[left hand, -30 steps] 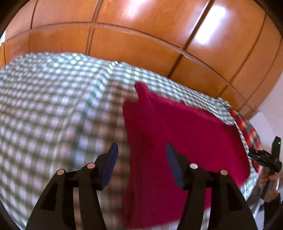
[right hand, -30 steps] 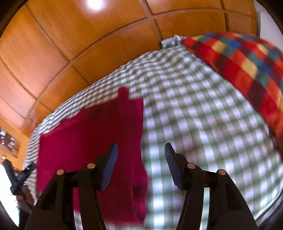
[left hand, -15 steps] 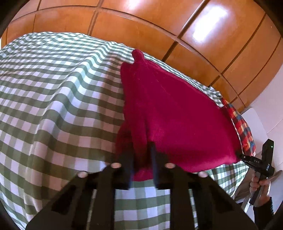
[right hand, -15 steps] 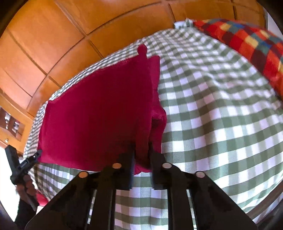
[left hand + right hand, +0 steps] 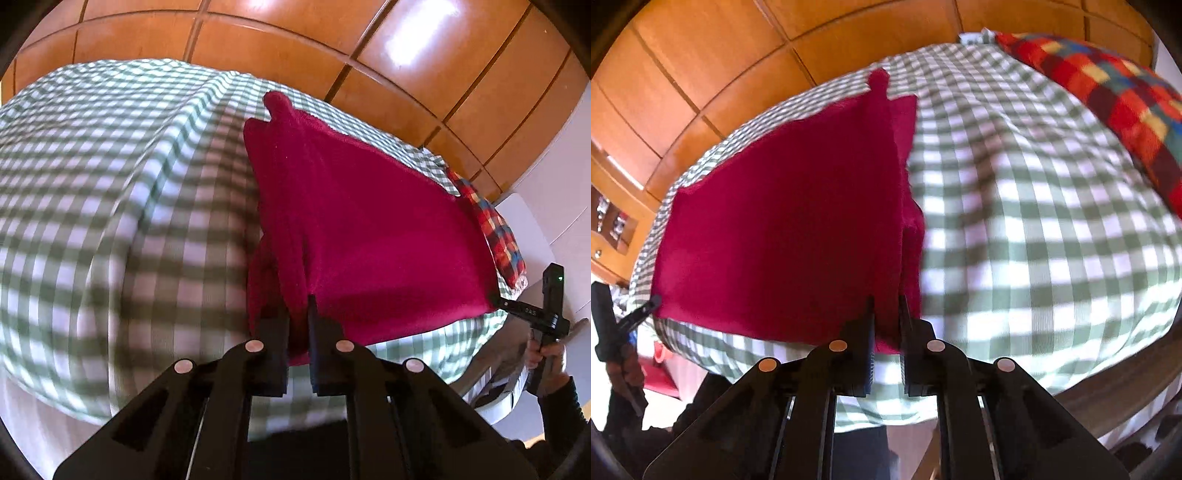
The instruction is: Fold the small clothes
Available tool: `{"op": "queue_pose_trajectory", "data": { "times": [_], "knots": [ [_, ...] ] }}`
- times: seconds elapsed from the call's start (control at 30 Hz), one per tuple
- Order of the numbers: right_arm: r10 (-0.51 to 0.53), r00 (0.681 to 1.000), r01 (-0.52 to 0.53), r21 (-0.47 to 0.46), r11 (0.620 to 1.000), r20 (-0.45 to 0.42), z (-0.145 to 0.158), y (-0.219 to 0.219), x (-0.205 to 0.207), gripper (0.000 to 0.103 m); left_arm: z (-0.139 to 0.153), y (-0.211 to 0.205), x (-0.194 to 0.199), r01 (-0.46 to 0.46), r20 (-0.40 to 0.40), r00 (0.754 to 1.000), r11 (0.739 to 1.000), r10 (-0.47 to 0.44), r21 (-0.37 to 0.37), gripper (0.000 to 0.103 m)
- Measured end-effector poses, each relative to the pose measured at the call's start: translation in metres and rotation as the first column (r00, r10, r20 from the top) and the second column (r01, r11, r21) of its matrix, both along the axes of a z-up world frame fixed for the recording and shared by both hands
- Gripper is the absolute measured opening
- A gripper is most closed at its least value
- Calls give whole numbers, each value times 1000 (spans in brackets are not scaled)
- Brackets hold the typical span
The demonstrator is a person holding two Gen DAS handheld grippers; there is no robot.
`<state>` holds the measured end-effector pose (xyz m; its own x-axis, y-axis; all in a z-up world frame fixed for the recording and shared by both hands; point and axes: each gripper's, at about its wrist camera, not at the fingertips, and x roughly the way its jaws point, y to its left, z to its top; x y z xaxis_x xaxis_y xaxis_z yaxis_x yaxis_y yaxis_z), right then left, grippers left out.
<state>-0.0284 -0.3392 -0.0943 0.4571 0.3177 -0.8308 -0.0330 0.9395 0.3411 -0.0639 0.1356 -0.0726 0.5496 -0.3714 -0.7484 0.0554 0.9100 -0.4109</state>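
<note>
A crimson fleece garment [image 5: 369, 229] [image 5: 783, 229] lies spread on a bed covered in green-and-white checked cloth [image 5: 110, 206] [image 5: 1034, 236]. My left gripper [image 5: 297, 306] is shut on the garment's near left corner, the cloth pinched between its pads. At the opposite near corner my right gripper [image 5: 887, 306] is shut on the fabric in the same way. Each wrist view also shows the other gripper at the far corner: the right one [image 5: 498, 299] and the left one [image 5: 652, 301], each held by a hand. The far edge ends in a small tab.
A glossy wooden panelled wall [image 5: 295, 40] [image 5: 701, 55] rises behind the bed. A red, yellow and blue checked blanket [image 5: 1108, 96] [image 5: 495, 229] lies at the bed's right end. The near mattress edge runs just under both grippers.
Both grippers went from open above the cloth to shut on the garment's near corners. Since then both have shifted sideways, dragging the near edge along with them.
</note>
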Motion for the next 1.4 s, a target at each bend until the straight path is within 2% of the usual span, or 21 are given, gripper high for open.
{"op": "queue_pose_trajectory", "data": {
  "times": [0.03,0.07,0.1,0.13,0.17,0.23,0.43,0.5,0.6,0.8,0.83,0.87,0.9,0.93,0.97,1.1,1.2,1.3,1.4],
  "knots": [
    [-1,1000,1,2,1000,-3,1,0,0,10,1,-2,-2,2,1,1000,1000,-2,5,9],
    [1,1000,-1,4,1000,-9,2,0,3,10,3,-2,-3,-4,8,1000,1000,4,25,18],
    [5,1000,-5,-2,1000,-10,4,1,4,10,6,-2,-3,-18,17,1000,999,17,41,20],
    [2,1000,-2,-23,1000,-5,8,1,7,18,10,2,-1,-32,27,999,999,31,31,22],
    [-11,1000,11,-45,999,5,12,-1,8,38,14,6,2,-45,38,998,999,44,14,27],
    [-57,997,60,-60,996,46,23,-4,12,60,22,14,10,-81,66,995,997,80,7,36],
    [-48,988,64,-105,992,148,53,13,36,60,34,17,58,-108,115,988,993,103,43,36],
    [-31,985,58,-159,986,169,58,25,51,60,33,16,75,-110,112,988,993,105,41,37],
    [-38,984,74,-206,976,176,59,30,83,60,31,15,104,-121,97,988,993,119,14,39],
    [-128,983,152,-185,971,133,46,17,154,60,16,7,149,-118,51,992,993,117,15,37],
    [-135,984,155,-175,972,120,42,16,162,60,12,5,155,-121,37,992,992,121,19,34],
    [-141,984,157,-168,973,107,38,16,170,60,9,4,160,-121,28,992,992,121,19,24],
    [-138,987,151,-159,976,88,34,17,178,53,7,4,161,-118,25,993,993,117,19,20],
    [-120,990,129,-149,980,69,31,20,184,32,8,3,162,-123,33,992,992,122,26,10],
    [-106,992,115,-145,983,64,31,23,185,9,10,3,160,-130,50,990,991,129,28,8],
    [-79,979,111,-172,979,185,56,37,179,7,30,1,149,-164,150,976,986,157,36,8],
    [-101,973,141,-187,972,208,59,37,188,7,36,-1,152,-190,175,969,978,174,81,8],
    [-114,980,150,-224,963,165,39,38,203,7,23,-6,168,-205,130,973,970,189,131,8],
    [-125,987,147,-256,955,99,7,41,211,7,-3,-12,183,-211,51,977,959,205,190,9]
  ]
}}
